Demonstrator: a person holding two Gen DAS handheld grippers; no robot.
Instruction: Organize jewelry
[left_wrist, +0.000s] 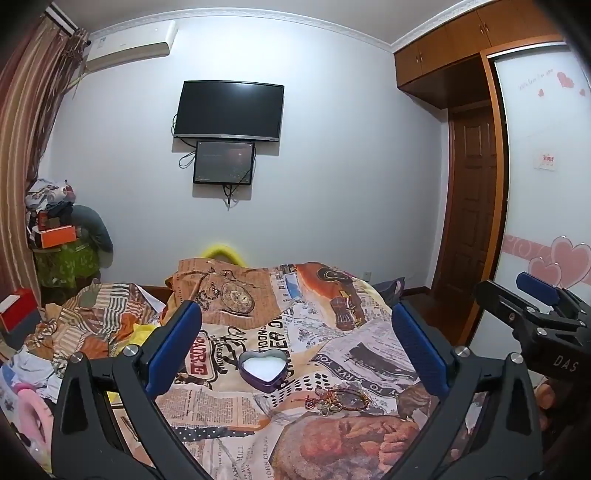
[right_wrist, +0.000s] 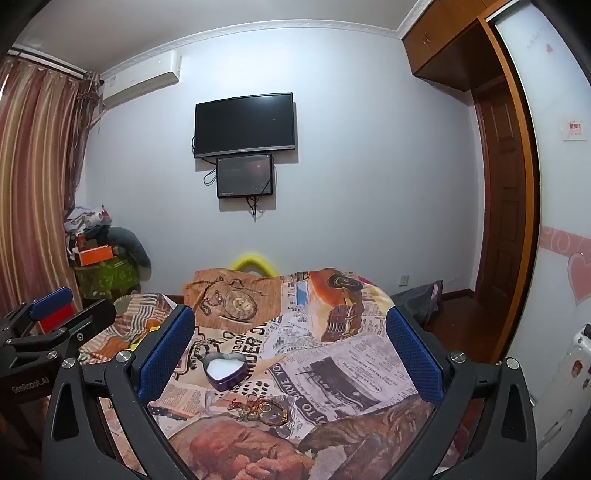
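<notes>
— Where is the jewelry lying?
— The small pile of gold rings and red cord (left_wrist: 334, 400) is lying on the newspaper-print bed cover (left_wrist: 236, 410), at five o'clock from the purple heart-shaped tin box (left_wrist: 263, 368).
— Are the tongs holding anything?
— No. The left gripper (left_wrist: 295, 343) and right gripper (right_wrist: 291, 350) are both standing wide apart, holding nothing.

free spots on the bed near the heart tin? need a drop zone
Free: quilt right of the heart tin, and the strip beyond the tin toward the pocket-watch print. Crowded: just in front of the tin, where the jewelry pile lies. The quilt's left edge has rumpled fabric.
</notes>
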